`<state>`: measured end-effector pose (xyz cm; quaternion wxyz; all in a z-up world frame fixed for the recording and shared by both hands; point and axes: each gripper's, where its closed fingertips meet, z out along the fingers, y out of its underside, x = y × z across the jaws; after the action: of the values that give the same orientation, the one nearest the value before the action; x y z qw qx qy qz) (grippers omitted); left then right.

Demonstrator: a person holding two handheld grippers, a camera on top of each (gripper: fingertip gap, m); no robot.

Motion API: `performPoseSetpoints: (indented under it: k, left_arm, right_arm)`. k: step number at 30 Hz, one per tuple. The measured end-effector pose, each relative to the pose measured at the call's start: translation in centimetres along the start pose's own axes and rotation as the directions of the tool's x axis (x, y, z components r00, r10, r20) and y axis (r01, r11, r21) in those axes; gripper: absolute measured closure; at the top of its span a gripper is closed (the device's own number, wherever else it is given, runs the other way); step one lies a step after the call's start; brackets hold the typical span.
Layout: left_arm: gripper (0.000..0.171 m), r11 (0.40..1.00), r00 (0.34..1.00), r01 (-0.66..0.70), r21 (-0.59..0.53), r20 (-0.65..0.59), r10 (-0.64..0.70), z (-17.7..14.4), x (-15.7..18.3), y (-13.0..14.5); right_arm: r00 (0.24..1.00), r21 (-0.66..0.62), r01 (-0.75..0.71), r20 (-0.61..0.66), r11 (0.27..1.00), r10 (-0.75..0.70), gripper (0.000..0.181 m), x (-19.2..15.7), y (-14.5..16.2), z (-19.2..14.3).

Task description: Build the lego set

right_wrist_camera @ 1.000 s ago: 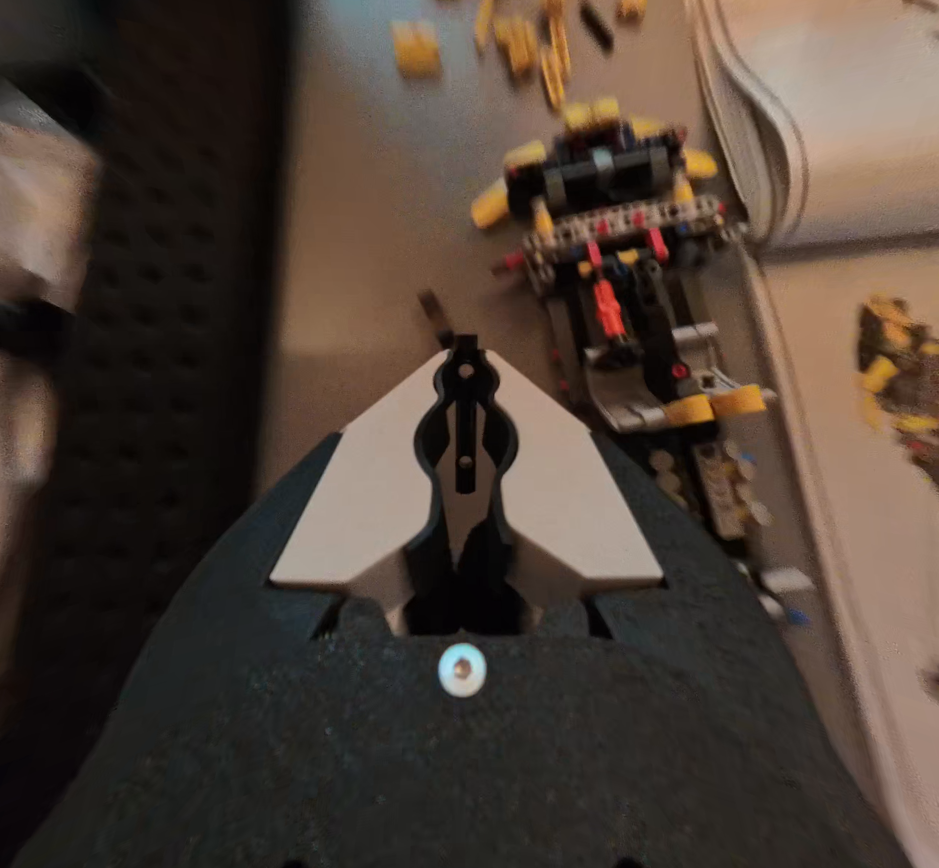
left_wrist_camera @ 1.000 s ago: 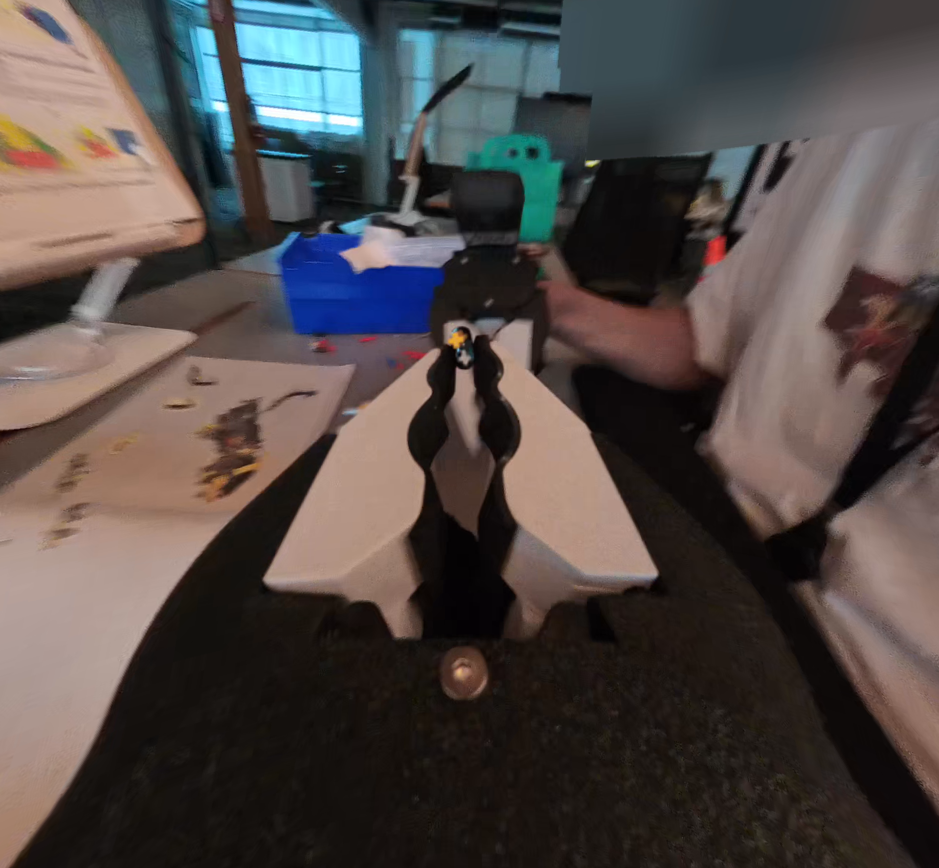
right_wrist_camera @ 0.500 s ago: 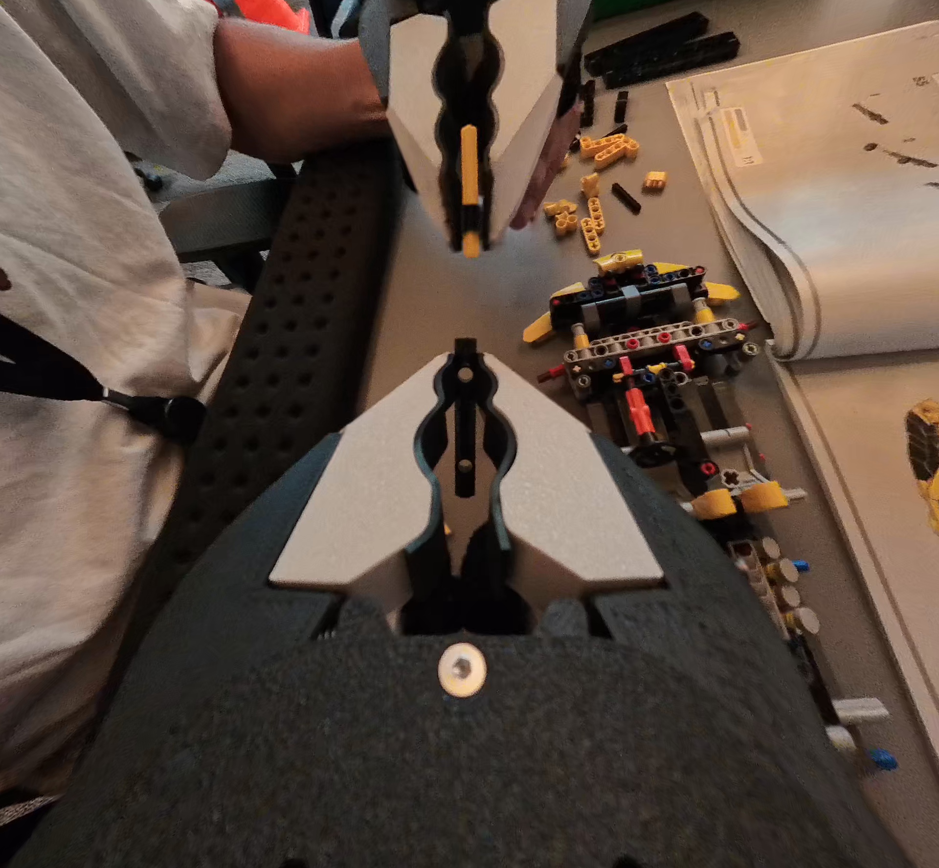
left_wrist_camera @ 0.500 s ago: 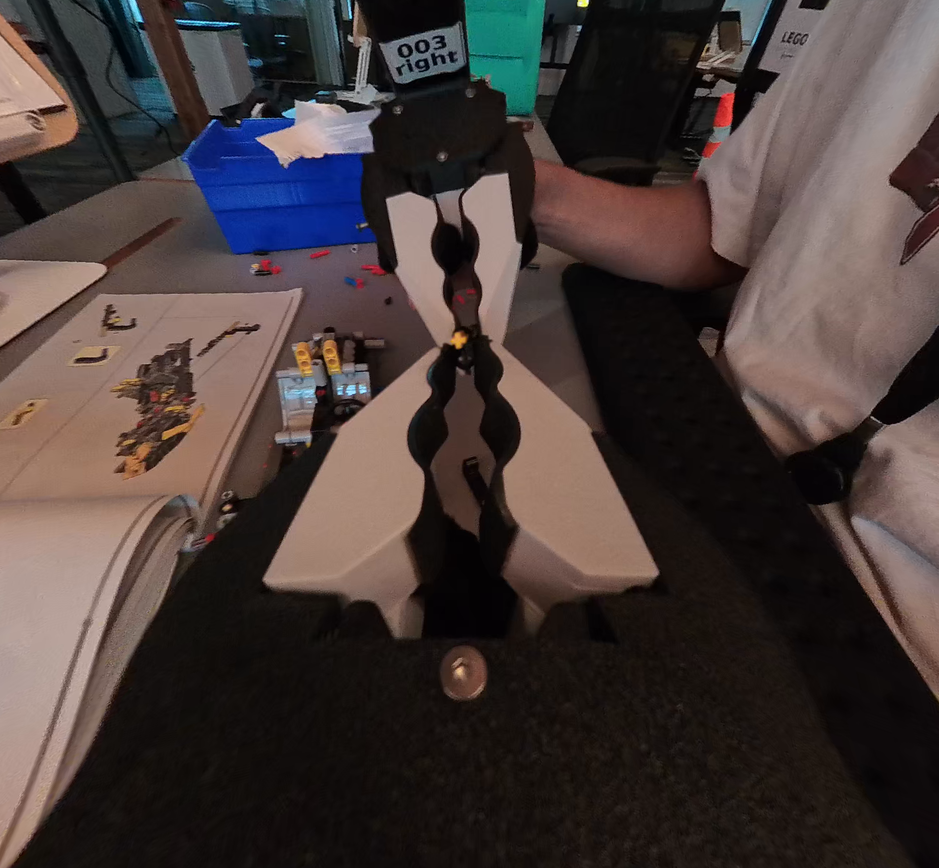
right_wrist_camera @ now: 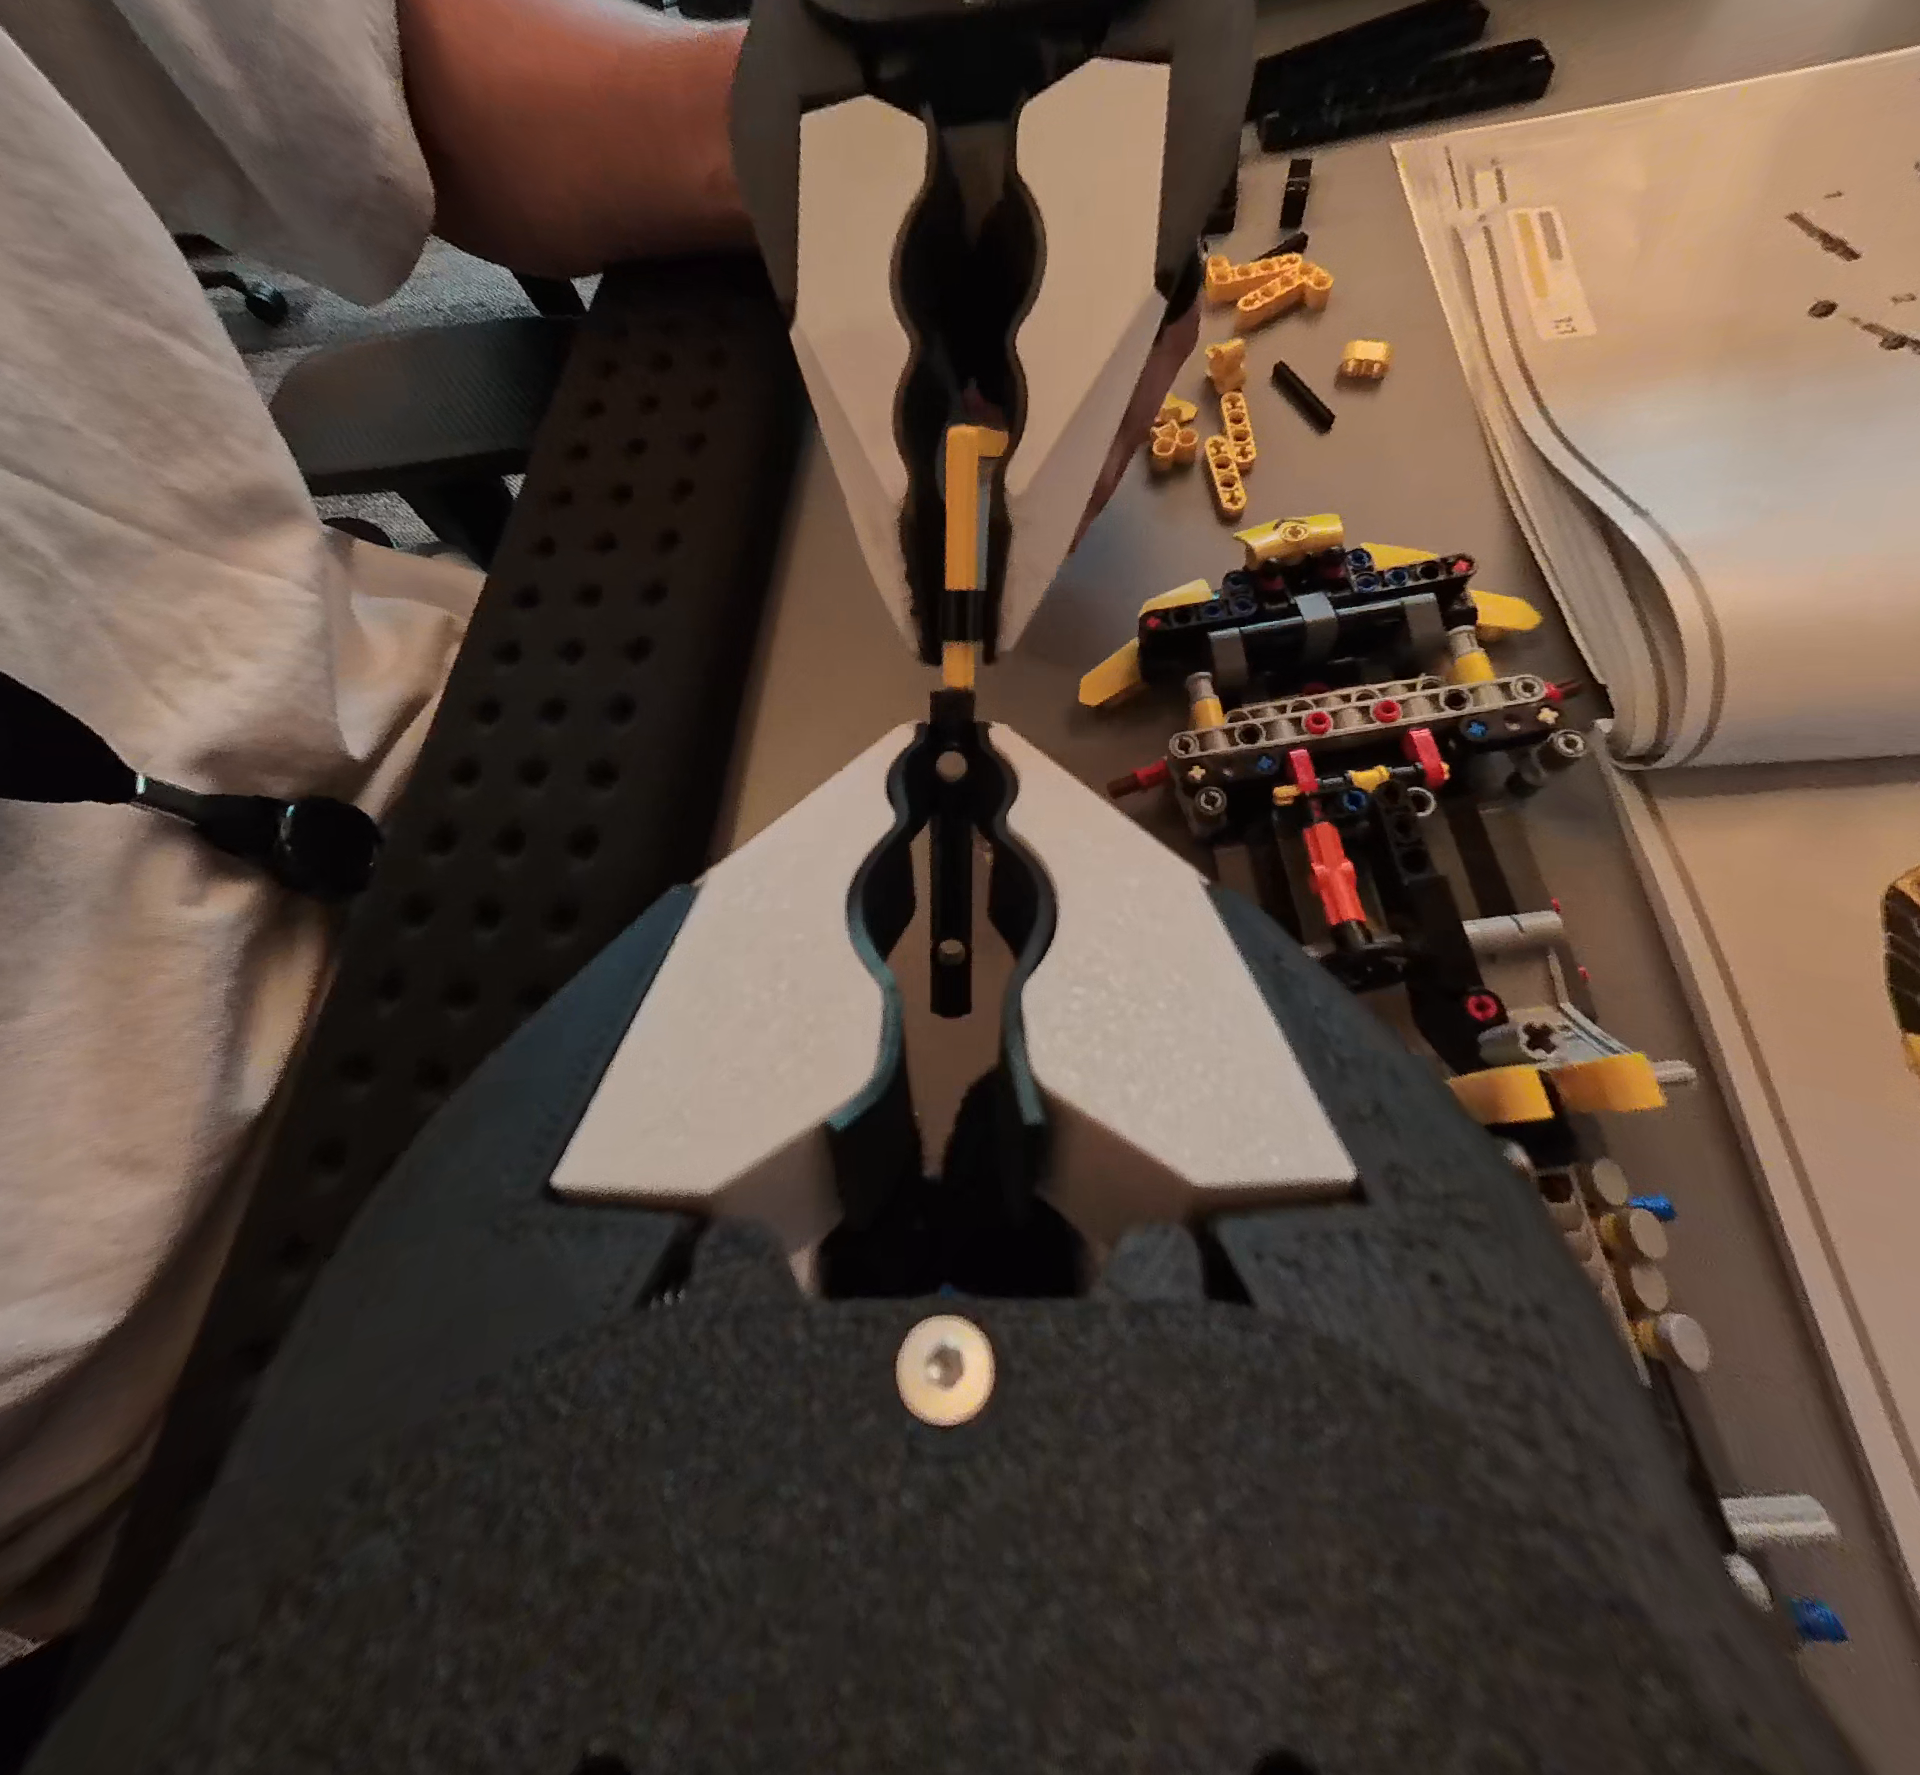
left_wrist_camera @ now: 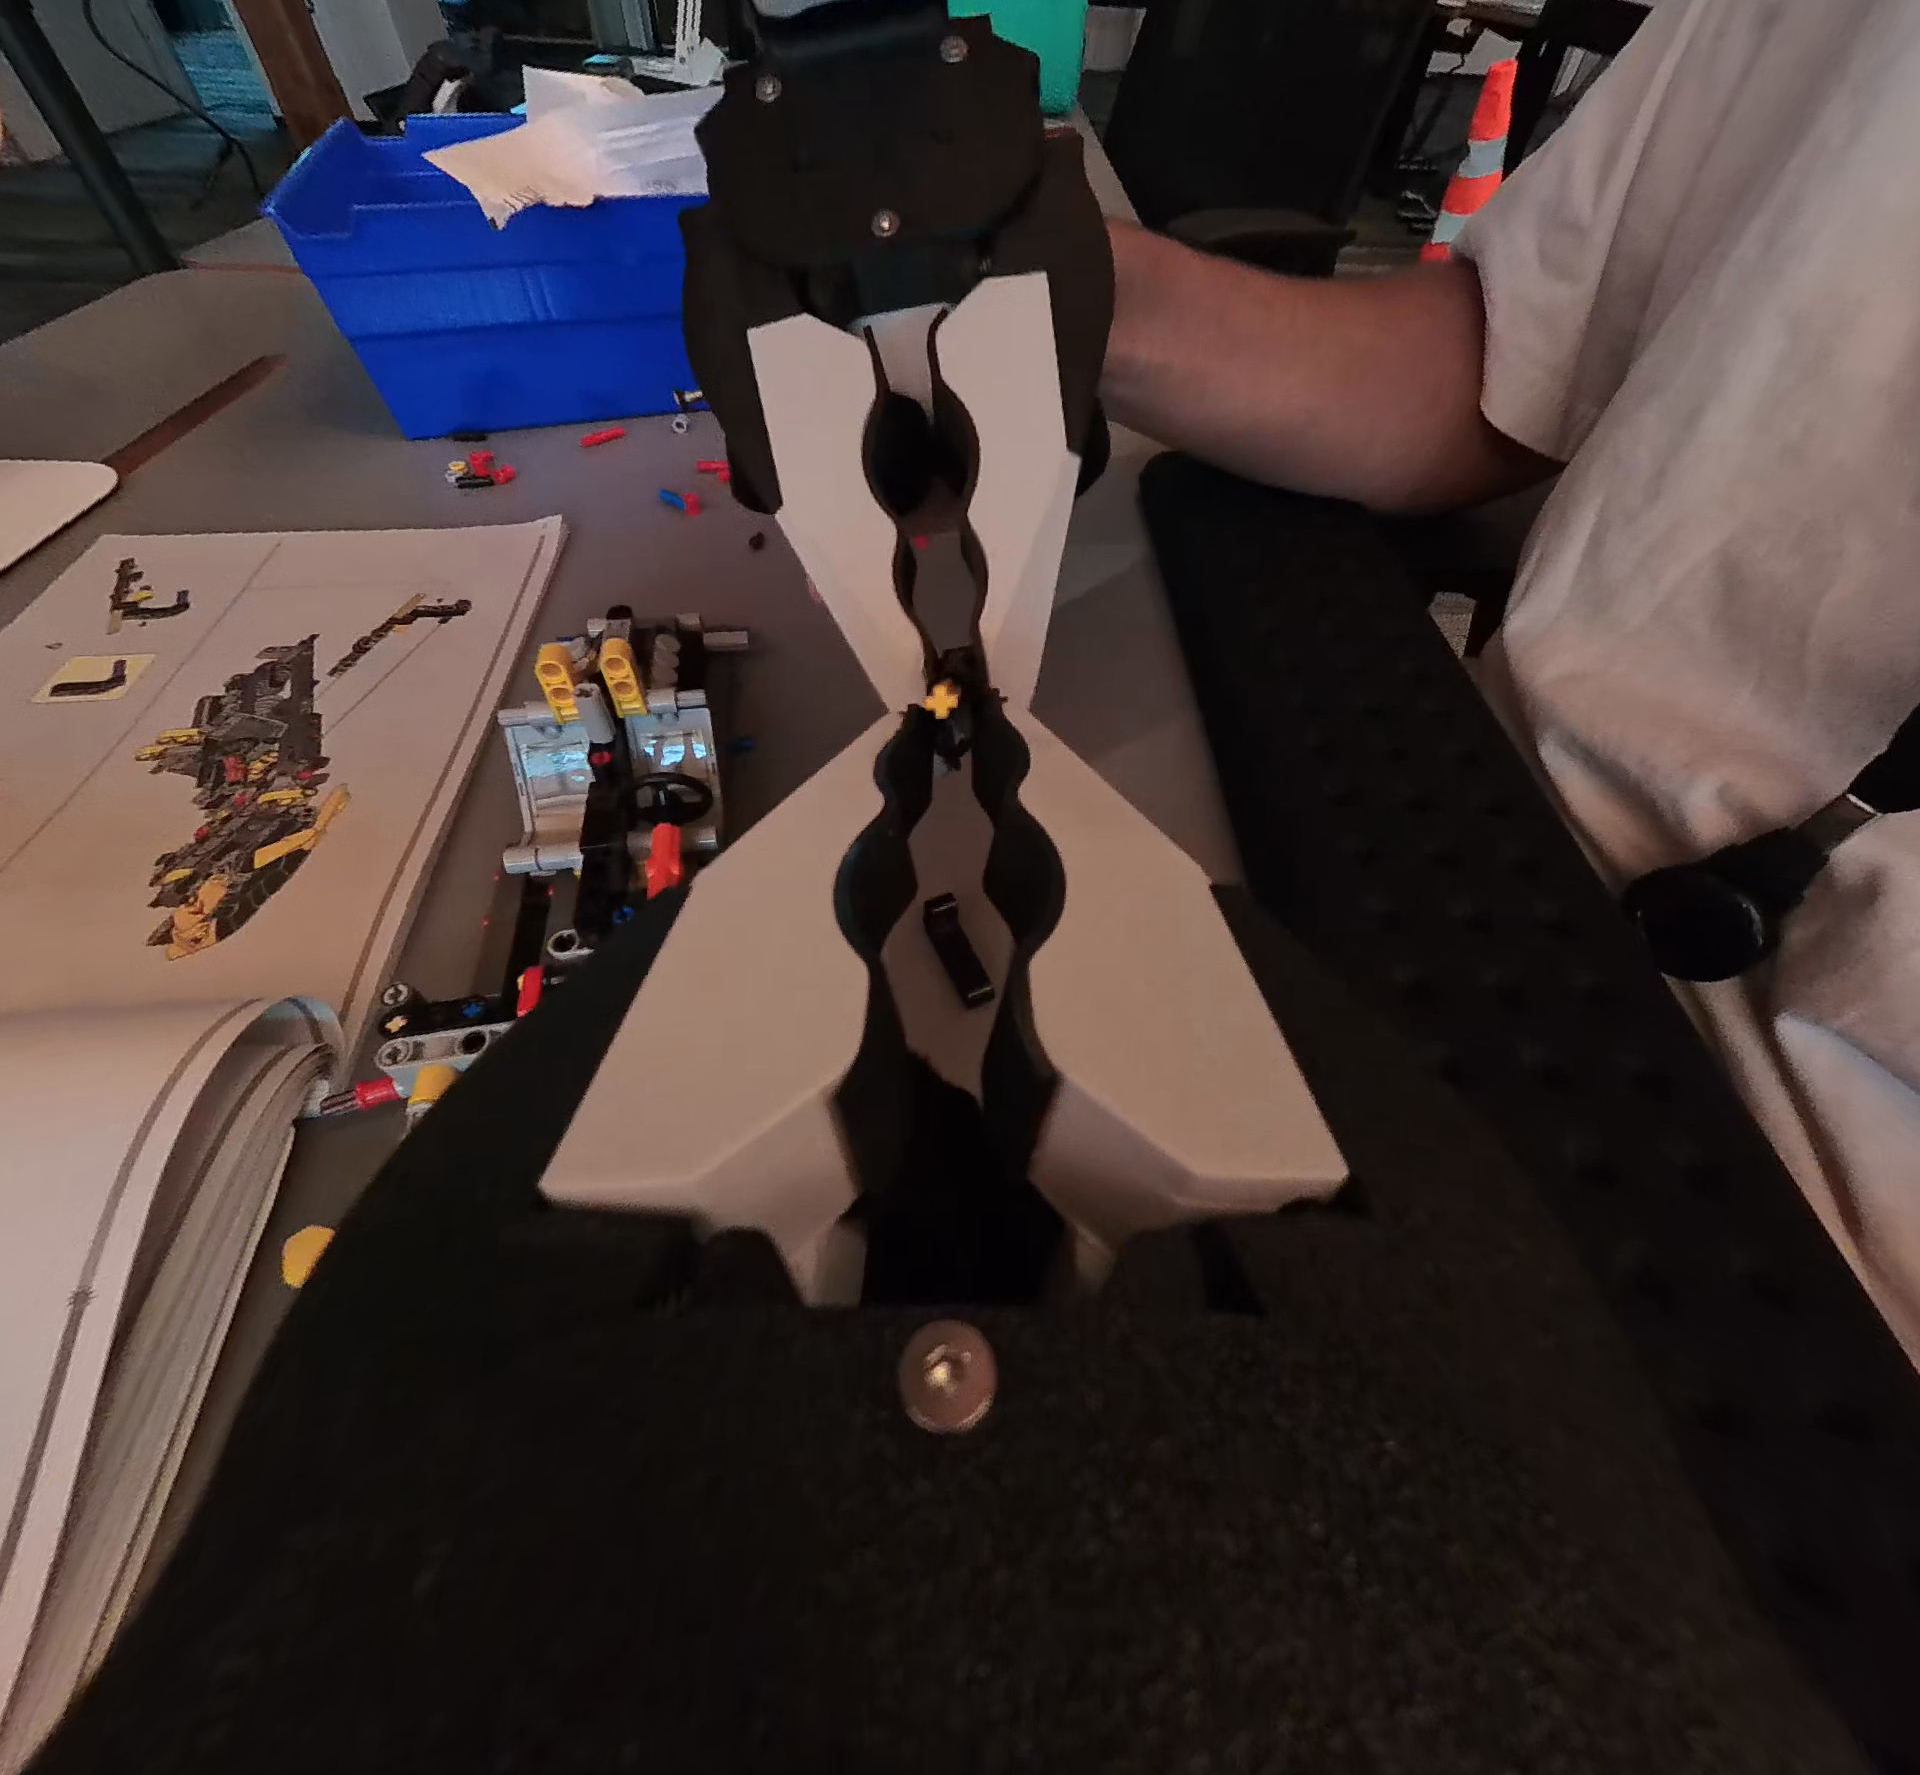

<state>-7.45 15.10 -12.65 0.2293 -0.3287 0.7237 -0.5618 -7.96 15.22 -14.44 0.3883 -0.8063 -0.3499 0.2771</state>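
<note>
My left gripper point(left_wrist_camera: 951, 723) is shut on a thin yellow piece with a black band point(right_wrist_camera: 961, 562); its yellow cross-shaped end point(left_wrist_camera: 940, 702) sticks out past the fingertips. My right gripper point(right_wrist_camera: 951, 723) is shut on a slim black beam point(right_wrist_camera: 951, 852) held lengthwise between its fingers. The two grippers meet tip to tip above the table, with the yellow end at the black beam's front end. The right gripper point(left_wrist_camera: 961, 660) comes down from above in the left wrist view; the left gripper point(right_wrist_camera: 956, 650) does so in the right wrist view. The partly built black, grey and yellow model point(right_wrist_camera: 1351, 790) lies on the table beside them.
An open instruction booklet point(left_wrist_camera: 260, 738) lies beyond the model point(left_wrist_camera: 613, 790). Loose yellow pieces point(right_wrist_camera: 1236, 375) and long black beams point(right_wrist_camera: 1403, 84) lie on the table. A blue bin point(left_wrist_camera: 499, 302) stands farther back. A black perforated mat point(right_wrist_camera: 582, 686) runs along the person's side.
The grippers, apart a second ago, have closed the gap and now meet tip to tip. The left wrist view has tilted down toward the table.
</note>
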Motion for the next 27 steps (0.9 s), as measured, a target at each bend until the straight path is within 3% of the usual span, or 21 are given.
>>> performPoseSetpoints:
  k: [9, 19, 27]
  left_arm:
    - [0.166, 0.992, 0.991, -0.128, -0.006, -0.037, 0.128, 0.3, 1.5, 0.0]
    - [0.166, 0.957, 0.953, -0.289, -0.039, -0.108, 0.284, 1.4, 3.8, 0.7]
    - [0.166, 0.949, 0.942, -0.314, 0.012, -0.118, 0.313, 1.5, 5.1, -0.4]
  right_arm:
    - [0.974, 0.052, -0.094, 0.210, 0.994, 0.081, 0.175, -2.2, -0.1, -0.2]
    - [0.869, -0.053, -0.154, 0.468, 0.987, 0.161, 0.175, -5.7, 0.9, -0.5]
    - [0.828, -0.098, -0.177, 0.523, 0.979, 0.202, 0.175, -6.8, 1.5, -1.0]
